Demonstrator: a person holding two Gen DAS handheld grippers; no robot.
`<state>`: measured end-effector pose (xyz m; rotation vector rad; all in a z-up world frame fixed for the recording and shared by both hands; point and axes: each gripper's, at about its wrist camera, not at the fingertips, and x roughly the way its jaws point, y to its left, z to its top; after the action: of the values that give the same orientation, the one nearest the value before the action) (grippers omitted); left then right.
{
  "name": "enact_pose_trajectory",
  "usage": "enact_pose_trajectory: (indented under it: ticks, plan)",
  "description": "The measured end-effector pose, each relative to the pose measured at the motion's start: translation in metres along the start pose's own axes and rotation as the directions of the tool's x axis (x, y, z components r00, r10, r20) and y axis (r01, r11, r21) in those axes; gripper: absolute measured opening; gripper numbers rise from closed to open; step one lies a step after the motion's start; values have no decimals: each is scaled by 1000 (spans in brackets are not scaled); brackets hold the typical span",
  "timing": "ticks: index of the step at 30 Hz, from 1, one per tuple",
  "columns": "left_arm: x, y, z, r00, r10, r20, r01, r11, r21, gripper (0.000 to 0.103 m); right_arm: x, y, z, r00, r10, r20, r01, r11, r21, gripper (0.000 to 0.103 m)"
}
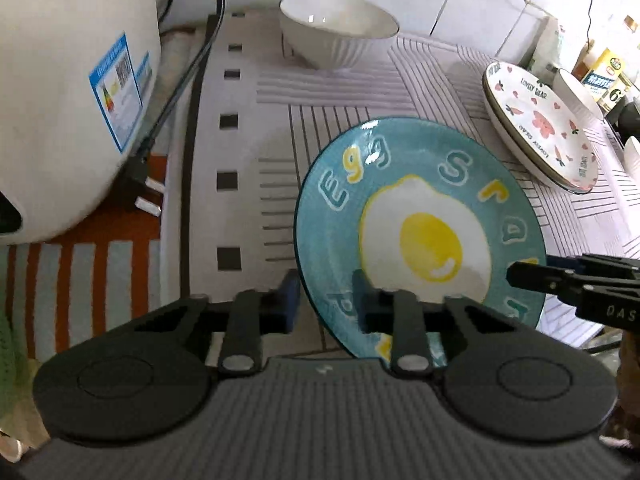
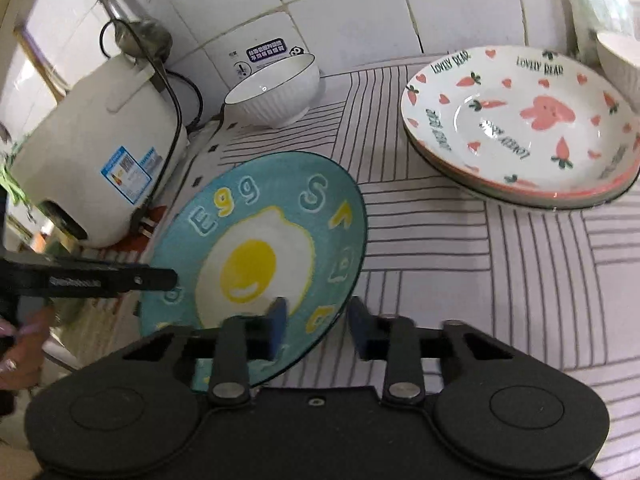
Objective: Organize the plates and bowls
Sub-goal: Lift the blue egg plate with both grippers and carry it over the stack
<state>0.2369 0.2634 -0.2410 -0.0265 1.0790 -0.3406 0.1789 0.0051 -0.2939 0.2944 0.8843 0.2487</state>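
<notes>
A blue plate [image 1: 432,240] [image 2: 248,264] painted with a fried egg lies on the striped mat [image 1: 352,92] [image 2: 480,264]. My left gripper [image 1: 326,306] is shut on its near left rim, one pad over the plate and one outside it. My right gripper [image 2: 318,322] is shut on the opposite rim in the same way. Each gripper shows in the other's view, the right gripper [image 1: 516,276] at the right edge and the left gripper [image 2: 168,278] at the left. A white ribbed bowl [image 1: 340,36] [image 2: 276,96] stands at the back by the wall.
A stack of white plates with pink carrots [image 1: 540,128] [image 2: 520,120] sits at the right, another white bowl [image 1: 580,92] [image 2: 620,60] behind it. A white rice cooker [image 1: 68,100] [image 2: 100,152] with its cord and plug [image 1: 144,192] stands left. A person's hand [image 2: 20,340] shows.
</notes>
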Motion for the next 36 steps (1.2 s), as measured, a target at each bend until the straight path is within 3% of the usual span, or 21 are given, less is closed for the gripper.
enact_pose_trajectory:
  ticks: [2,6,10,14,18,27,31,36]
  plan:
    - [3,4,-1,1000,-26,-6,26,999,-23,19,3,-2,-3,1000,-9,6,9,1000,26,20]
    - [3,12,-1,999,-49,-6,49,995,-92,17,6,-6,-2,1000,8,13,-8,998,58,20]
    - [3,8,-3,999,-39,0,39,994,-98,18,9,-17,-2,999,41,35,-45,992,120,15]
    - [6,11,-1,998,-56,-22,53,990,-134,21,9,-14,0,999,40,25,-43,994,98,18]
    - [5,-4,1,999,12,-32,-13,999,-32,28,5,-5,6,999,38,-8,-38,998,40,19]
    - [-36,-10,12,999,-35,-11,35,999,-22,28,-43,12,18,997,55,49,-55,998,-19,20]
    - [-64,-20,21,998,-48,32,49,998,-34,28,-76,23,30,995,60,85,-57,998,-28,21]
    - [-93,-40,41,994,-72,84,71,997,17,27,-110,28,45,993,38,115,-34,999,-35,22]
